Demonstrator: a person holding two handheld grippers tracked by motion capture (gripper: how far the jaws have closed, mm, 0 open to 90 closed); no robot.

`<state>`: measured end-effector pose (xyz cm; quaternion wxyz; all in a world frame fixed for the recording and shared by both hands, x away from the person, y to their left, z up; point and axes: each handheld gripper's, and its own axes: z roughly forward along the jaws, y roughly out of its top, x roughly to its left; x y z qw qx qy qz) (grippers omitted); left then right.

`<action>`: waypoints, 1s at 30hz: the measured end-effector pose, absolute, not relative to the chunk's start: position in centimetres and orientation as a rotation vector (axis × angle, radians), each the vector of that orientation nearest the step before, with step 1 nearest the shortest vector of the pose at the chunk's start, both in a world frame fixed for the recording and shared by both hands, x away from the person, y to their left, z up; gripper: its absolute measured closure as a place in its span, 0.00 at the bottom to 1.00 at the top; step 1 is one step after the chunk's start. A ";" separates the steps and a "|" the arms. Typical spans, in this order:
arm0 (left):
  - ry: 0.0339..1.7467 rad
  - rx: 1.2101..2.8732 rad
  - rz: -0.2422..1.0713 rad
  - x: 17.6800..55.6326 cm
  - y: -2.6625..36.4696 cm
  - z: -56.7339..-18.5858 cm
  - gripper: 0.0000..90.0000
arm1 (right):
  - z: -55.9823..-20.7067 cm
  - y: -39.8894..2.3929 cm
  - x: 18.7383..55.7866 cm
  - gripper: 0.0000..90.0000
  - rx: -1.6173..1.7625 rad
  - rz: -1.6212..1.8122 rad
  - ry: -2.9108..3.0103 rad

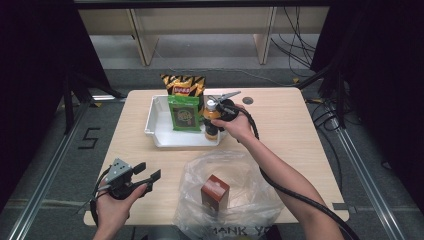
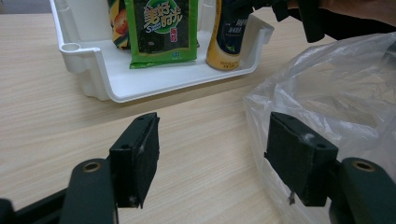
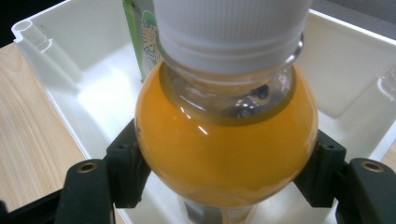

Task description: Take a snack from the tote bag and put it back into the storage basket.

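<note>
Beside the orange bottle point(image 3: 226, 140), a green packet point(image 1: 183, 113) crowds the tray point(image 1: 159, 134)

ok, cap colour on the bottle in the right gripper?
White, ribbed cap on the orange-drink bottle; the right gripper view shows it best.

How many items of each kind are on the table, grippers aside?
Snack packets: 2 (yellow-black bag, green packet)
Orange drink bottle: 1
White tray: 1
Plastic bag: 1
Brown box: 1
Total: 6
</note>
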<state>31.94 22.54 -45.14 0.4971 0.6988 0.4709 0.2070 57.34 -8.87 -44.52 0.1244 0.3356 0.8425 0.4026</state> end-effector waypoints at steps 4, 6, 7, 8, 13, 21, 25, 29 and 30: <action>1.139 1.693 0.503 31.9 22.5 -45.1 0.38 | -44.4 -8.6 57.1 0.36 1.017 1.179 2.452; 1.139 1.693 0.503 31.9 22.5 -45.1 0.38 | -44.4 -8.6 57.1 0.35 1.016 1.174 2.453; 1.142 1.689 0.498 31.9 22.5 -45.1 0.38 | -44.4 -8.8 57.2 0.35 0.973 1.155 2.471; 1.147 1.684 0.497 31.9 22.5 -45.1 0.38 | -44.4 -8.8 57.2 0.35 0.969 1.156 2.470; 1.138 1.694 0.503 31.9 22.5 -45.1 0.38 | -44.4 -8.9 57.0 0.34 0.952 1.139 2.463; 1.139 1.693 0.504 31.9 22.5 -45.1 0.38 | -44.2 -9.1 56.5 0.28 0.989 1.164 2.451; 1.140 1.692 0.505 31.9 22.5 -45.1 0.38 | -44.0 -9.5 56.1 0.27 0.992 1.151 2.442; 1.138 1.690 0.506 31.9 22.4 -45.1 0.38 | -43.1 -10.0 55.5 0.26 1.026 1.147 2.459; 1.138 1.689 0.506 31.9 22.4 -45.1 0.38 | -43.0 -10.1 55.4 0.26 1.014 1.161 2.457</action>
